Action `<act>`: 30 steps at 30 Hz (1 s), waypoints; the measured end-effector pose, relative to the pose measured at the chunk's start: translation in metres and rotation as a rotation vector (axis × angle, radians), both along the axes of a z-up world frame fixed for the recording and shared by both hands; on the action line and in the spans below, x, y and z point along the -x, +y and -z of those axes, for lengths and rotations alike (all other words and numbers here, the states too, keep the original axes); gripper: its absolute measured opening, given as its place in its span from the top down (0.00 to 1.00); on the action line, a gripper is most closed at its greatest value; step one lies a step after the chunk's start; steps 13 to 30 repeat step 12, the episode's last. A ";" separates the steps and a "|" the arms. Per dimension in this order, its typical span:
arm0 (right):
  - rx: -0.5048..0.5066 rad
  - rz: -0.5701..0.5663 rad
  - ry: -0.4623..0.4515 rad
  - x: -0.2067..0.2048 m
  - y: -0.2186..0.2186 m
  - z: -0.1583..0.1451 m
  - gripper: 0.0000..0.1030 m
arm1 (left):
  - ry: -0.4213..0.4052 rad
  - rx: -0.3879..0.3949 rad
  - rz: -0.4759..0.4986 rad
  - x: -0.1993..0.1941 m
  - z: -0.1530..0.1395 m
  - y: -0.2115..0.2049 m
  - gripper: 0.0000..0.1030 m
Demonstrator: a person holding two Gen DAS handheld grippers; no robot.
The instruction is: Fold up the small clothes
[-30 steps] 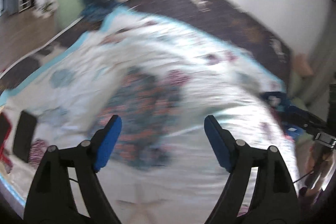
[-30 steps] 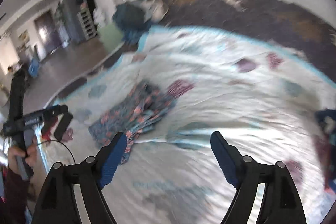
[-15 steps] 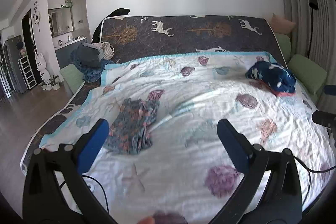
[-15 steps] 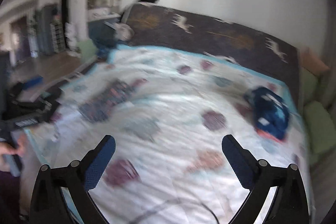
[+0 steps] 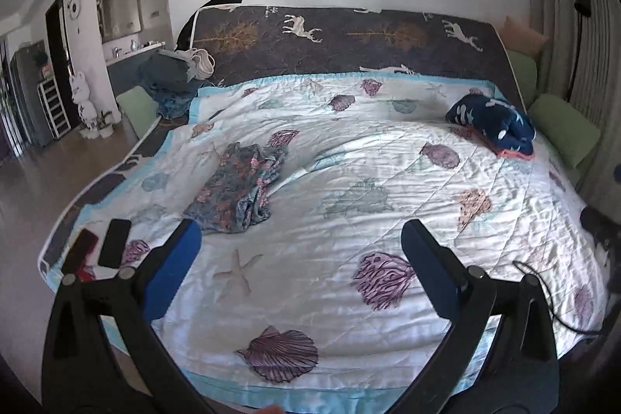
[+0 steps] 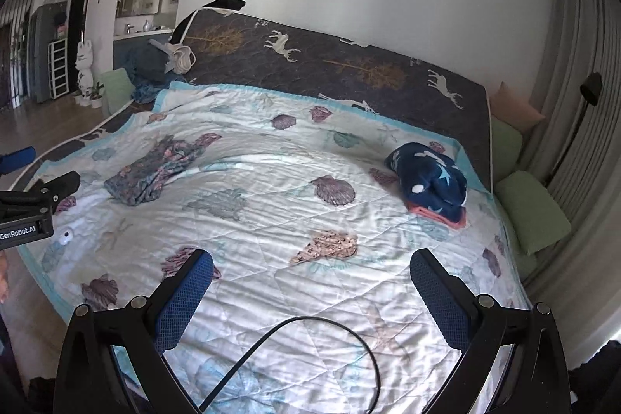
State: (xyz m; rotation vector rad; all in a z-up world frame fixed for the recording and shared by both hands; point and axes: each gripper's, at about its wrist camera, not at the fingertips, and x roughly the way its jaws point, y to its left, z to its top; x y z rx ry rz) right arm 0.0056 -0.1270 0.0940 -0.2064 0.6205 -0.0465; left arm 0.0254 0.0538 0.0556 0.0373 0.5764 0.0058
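A small blue floral garment [image 5: 240,187] lies crumpled on the left side of the bed's white shell-print quilt [image 5: 349,181]; it also shows in the right wrist view [image 6: 155,173]. A folded dark blue star-print garment [image 5: 493,121] sits on an orange piece at the far right of the quilt, seen in the right wrist view too [image 6: 431,181]. My left gripper [image 5: 299,266] is open and empty, above the bed's near edge. My right gripper [image 6: 310,293] is open and empty, well short of both garments.
Two dark phones [image 5: 114,243] lie at the quilt's near left corner. A black cable [image 6: 310,355] loops over the near quilt. Green cushions [image 5: 562,134] line the right side. A pile of clothes [image 5: 167,80] sits at the headboard's left end. The left gripper's body [image 6: 27,212] shows at the left.
Both grippers have pulled back and up from low over the floral garment to a wide view of the whole bed. Both stay open and empty. The garments lie still.
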 end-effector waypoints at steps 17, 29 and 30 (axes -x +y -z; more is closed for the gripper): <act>-0.010 0.016 0.027 0.000 0.002 0.008 0.00 | -0.089 0.066 -0.041 0.015 -0.011 0.019 0.01; -0.010 0.016 0.027 0.000 0.002 0.008 0.00 | -0.089 0.066 -0.041 0.015 -0.011 0.019 0.01; -0.010 0.016 0.027 0.000 0.002 0.008 0.00 | -0.089 0.066 -0.041 0.015 -0.011 0.019 0.01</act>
